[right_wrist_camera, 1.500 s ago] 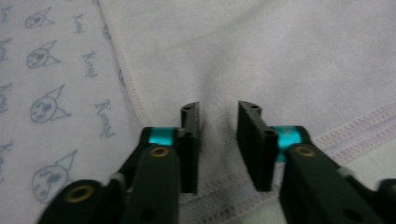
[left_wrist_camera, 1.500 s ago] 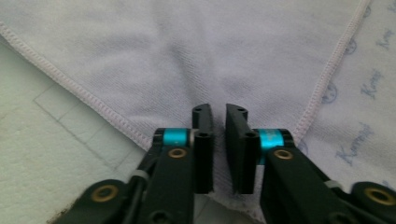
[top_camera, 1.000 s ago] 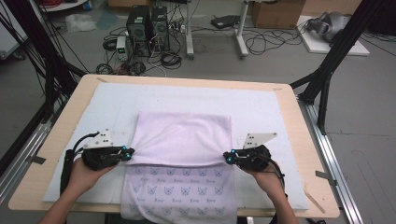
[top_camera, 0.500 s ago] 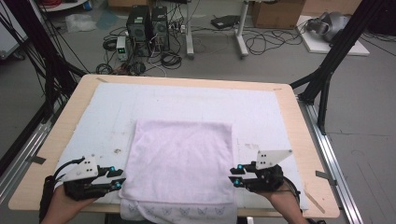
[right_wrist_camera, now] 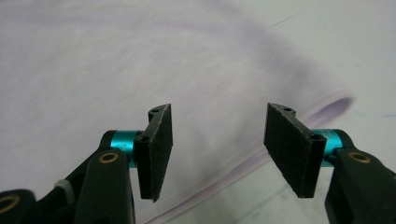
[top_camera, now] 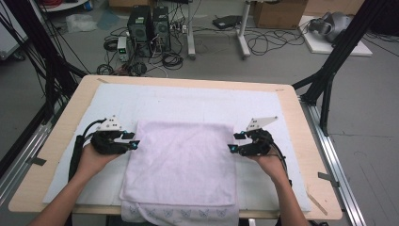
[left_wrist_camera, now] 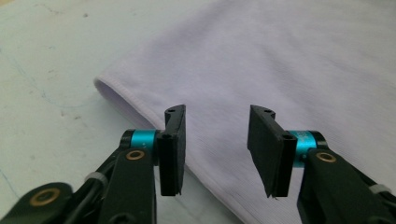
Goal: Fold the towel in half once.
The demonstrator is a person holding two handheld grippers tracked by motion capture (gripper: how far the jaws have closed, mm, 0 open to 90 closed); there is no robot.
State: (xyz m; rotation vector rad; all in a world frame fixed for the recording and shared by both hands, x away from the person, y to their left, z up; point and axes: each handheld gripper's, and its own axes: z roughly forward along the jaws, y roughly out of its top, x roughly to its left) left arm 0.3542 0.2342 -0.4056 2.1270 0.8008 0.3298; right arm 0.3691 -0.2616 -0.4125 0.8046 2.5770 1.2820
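Observation:
A lilac towel lies folded flat on the white mat, and a strip of its butterfly-printed layer hangs over the table's near edge. My left gripper is at the towel's left edge and my right gripper at its right edge, both near its far corners. In the left gripper view the jaws of the left gripper stand apart over the towel's folded edge. In the right gripper view the right gripper is the same over the towel. Both pairs of jaws have just been opening, and nothing is pinched between them.
The white mat covers most of the wooden table. Black frame legs stand at the table's left and right. Computers and cables sit on the floor beyond the far edge.
Both grippers drew the lilac fold toward the near edge over the printed layer, let go of it, and moved back up along the towel's sides with jaws apart.

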